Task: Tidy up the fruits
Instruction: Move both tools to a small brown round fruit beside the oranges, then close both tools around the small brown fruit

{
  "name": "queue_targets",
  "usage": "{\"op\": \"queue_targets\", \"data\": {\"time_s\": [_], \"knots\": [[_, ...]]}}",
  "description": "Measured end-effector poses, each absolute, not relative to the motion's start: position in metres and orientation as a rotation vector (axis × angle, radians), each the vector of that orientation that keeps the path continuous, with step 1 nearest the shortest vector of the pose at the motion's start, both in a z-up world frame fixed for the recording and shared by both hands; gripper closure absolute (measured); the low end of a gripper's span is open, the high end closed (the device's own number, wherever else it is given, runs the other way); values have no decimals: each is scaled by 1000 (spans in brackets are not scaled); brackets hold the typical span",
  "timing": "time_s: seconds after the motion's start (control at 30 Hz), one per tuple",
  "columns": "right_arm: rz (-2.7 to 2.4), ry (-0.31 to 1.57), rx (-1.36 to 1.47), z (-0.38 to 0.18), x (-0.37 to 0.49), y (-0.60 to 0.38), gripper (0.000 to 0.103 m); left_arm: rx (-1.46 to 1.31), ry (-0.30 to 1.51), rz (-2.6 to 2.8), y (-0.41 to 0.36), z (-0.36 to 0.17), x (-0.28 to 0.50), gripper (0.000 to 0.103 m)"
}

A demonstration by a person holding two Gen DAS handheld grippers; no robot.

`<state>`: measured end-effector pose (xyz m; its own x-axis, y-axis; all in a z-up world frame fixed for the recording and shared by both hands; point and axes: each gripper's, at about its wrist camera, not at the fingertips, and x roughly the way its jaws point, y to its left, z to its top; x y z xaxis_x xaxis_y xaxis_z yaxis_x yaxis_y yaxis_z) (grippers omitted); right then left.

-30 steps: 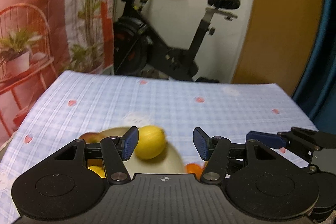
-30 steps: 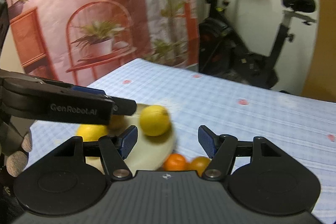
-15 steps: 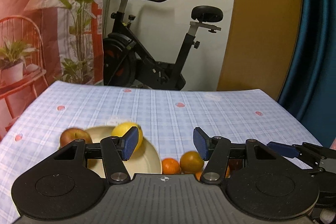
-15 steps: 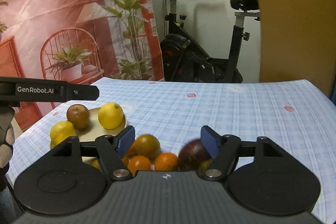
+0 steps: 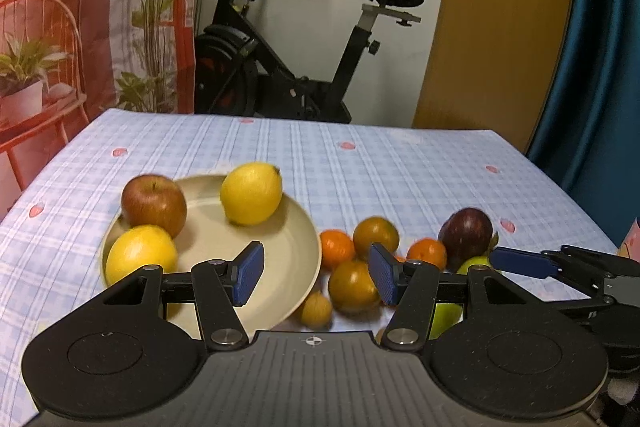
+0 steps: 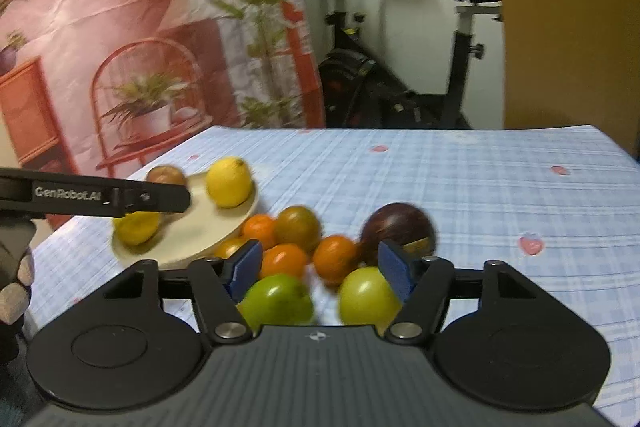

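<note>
Fruit lies in two groups on the checked desk (image 5: 400, 163). A cream plate (image 5: 296, 227) on the left carries a red apple (image 5: 154, 205) at its far left rim, one lemon (image 5: 251, 193) at the far side and a second lemon (image 5: 141, 255) at the near left, which leaves the near right part of the plate bare, probably as room for more. Just right of the plate a loose cluster sits directly on the cloth: small oranges (image 6: 289, 259), brownish-green round fruits (image 6: 298, 223), a dark purple plum (image 6: 398, 227) at the far right and two green fruits (image 6: 276, 301) nearest the right camera. They touch or nearly touch, so picking one may nudge its neighbours.

The left hand-held gripper (image 5: 316, 273) hangs over the seam between plate rim and cluster, its blue pads spread with nothing between them; a brownish fruit shows past its right pad. The right hand-held gripper (image 6: 320, 269) is aimed low at the cluster, and its jaws have just been closing somewhat, yet they stand apart and pinch nothing; the green fruits and an orange only show through the gap. It seems to be lining up on a fruit there, though which one I cannot tell.
</note>
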<state>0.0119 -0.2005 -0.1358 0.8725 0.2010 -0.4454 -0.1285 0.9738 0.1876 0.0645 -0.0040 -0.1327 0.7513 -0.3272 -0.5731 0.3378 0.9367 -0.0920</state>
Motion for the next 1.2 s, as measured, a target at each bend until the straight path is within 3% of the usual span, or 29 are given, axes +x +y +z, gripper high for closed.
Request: {"op": "queue_targets", "data": {"time_s": [0.27, 0.4, 0.53, 0.63, 1.2], "knots": [[360, 516, 74, -141, 9, -161, 66, 10, 663, -381, 9, -142, 56, 45], [410, 553, 22, -150, 17, -141, 74, 9, 692, -389, 9, -147, 58, 48], [365, 580, -13, -160, 23, -138, 74, 5, 719, -395, 8, -152, 63, 49], [340, 589, -33, -165, 28, -141, 77, -13, 759, -400, 10, -159, 66, 57], [304, 590, -174, -172, 28, -135, 75, -20, 828, -386, 0, -180, 81, 64]]}}
